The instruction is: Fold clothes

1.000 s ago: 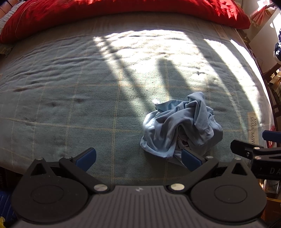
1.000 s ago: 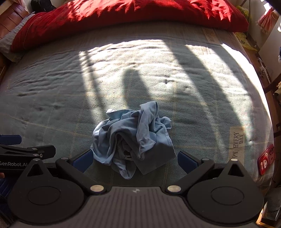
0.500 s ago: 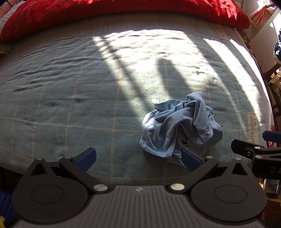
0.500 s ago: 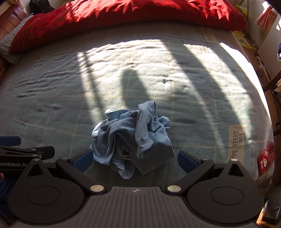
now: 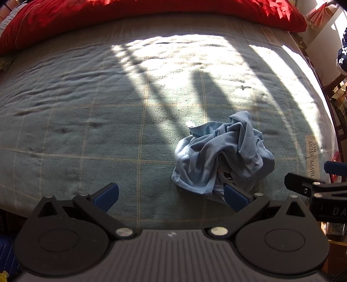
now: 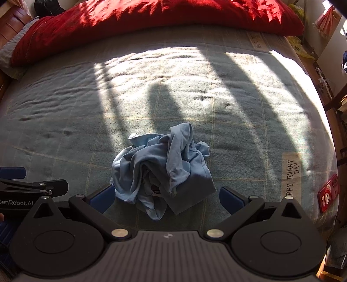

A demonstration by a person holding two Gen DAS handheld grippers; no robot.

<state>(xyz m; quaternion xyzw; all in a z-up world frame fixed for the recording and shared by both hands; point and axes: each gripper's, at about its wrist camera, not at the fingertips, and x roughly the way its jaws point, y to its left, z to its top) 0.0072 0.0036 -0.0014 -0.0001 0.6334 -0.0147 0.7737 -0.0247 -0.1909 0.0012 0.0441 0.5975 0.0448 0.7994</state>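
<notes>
The crumpled light-blue cotton garment point(image 6: 161, 169) lies bunched in a heap on the grey-green checked blanket point(image 6: 238, 130) that covers the bed, near the bed's front edge. Against the pictures from a second ago almost nothing differs — the heap keeps the same folds, and in both views it sits only a touch lower and nearer the fingers. The left hand-held gripper point(image 5: 171, 194) hangs with its blue-padded fingers point(image 5: 107, 192) spread wide and empty; its right pad stands in front of the heap's near edge and hides a little of it, so contact there cannot be judged. The right hand-held gripper point(image 6: 167, 197) is likewise spread apart and holds nothing, with the heap between its pads; the left pad is just beside the cloth.

A dark print shows inside the folds — too buried to read. Each gripper shows in the other's view only as a black bar cut off by the frame edge. A long red pillow point(image 6: 151, 19) lies across the far end of the bed. A red flat object point(image 6: 328, 194) with a white pattern rests by the bed's right edge, unclear in detail.
</notes>
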